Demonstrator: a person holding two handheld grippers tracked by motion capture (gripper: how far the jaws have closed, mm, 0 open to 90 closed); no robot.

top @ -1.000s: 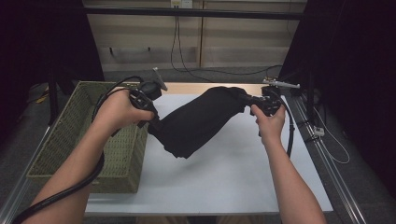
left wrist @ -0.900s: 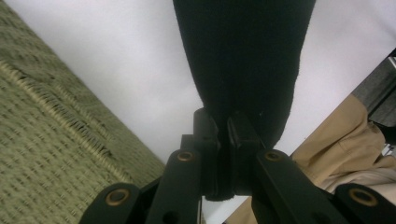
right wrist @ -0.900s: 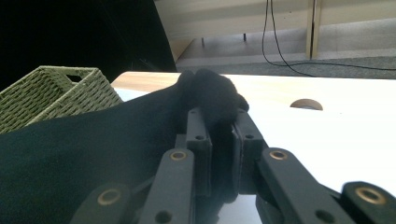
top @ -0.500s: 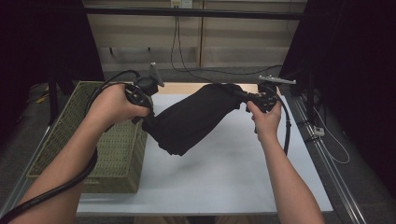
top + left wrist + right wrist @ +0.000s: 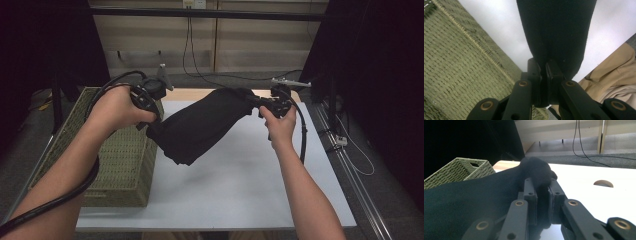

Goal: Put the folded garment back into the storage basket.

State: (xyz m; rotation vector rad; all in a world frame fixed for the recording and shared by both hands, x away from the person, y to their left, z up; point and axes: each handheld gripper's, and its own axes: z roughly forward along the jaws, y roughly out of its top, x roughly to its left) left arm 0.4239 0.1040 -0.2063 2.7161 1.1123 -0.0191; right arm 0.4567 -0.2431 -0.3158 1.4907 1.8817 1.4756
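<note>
Now we hold a black cloth (image 5: 200,127) stretched in the air above the white table (image 5: 240,185), in the middle of the high view. Our left gripper (image 5: 150,102) pinches its lower end at centre left, beside the green woven basket (image 5: 117,160). Our right gripper (image 5: 270,105) pinches the other end at upper right; both jaw pairs are pressed on the fabric.
</note>
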